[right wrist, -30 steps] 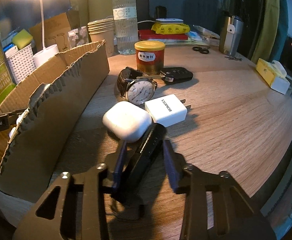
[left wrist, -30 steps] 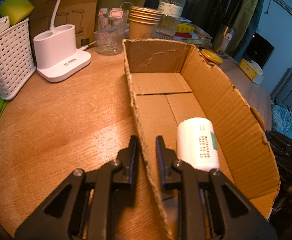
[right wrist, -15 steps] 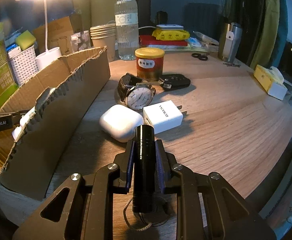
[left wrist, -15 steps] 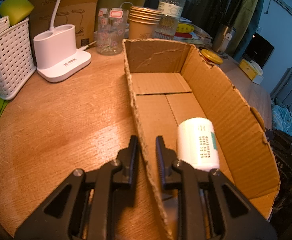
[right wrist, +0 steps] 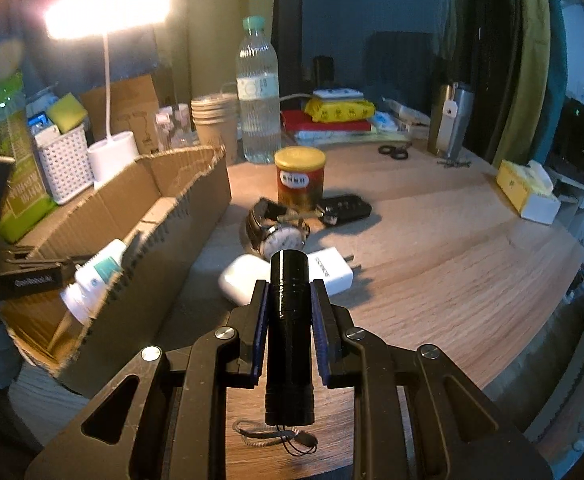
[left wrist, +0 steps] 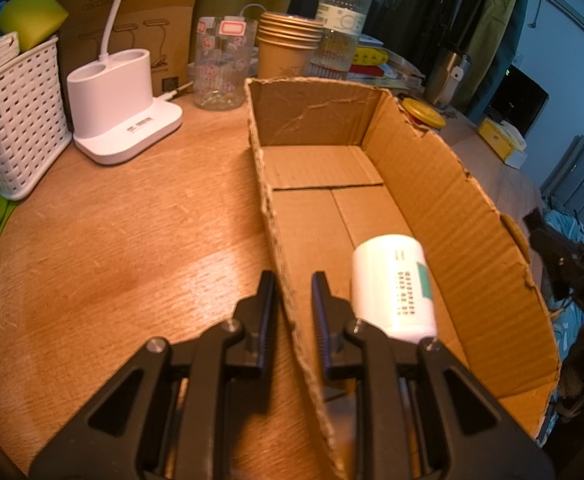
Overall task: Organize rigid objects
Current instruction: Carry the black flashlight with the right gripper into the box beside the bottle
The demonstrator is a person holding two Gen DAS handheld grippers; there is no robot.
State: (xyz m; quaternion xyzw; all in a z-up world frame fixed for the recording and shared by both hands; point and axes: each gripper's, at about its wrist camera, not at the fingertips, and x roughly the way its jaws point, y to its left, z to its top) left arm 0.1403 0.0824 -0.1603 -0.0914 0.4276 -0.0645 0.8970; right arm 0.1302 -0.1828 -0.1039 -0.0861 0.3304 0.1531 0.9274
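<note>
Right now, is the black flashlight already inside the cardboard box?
No, the right gripper holds the black flashlight above the table, outside the cardboard box.

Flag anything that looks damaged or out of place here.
The cardboard box is rough: its top edges are ragged and torn, with a notch in the right wall. The white bottle lies on its side inside.

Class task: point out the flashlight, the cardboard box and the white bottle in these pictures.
flashlight [right wrist: 291, 312], right wrist view, on its black barrel between the fingers.
cardboard box [left wrist: 444, 196], left wrist view, on its right inner wall.
white bottle [left wrist: 388, 280], left wrist view, on its side.
</note>
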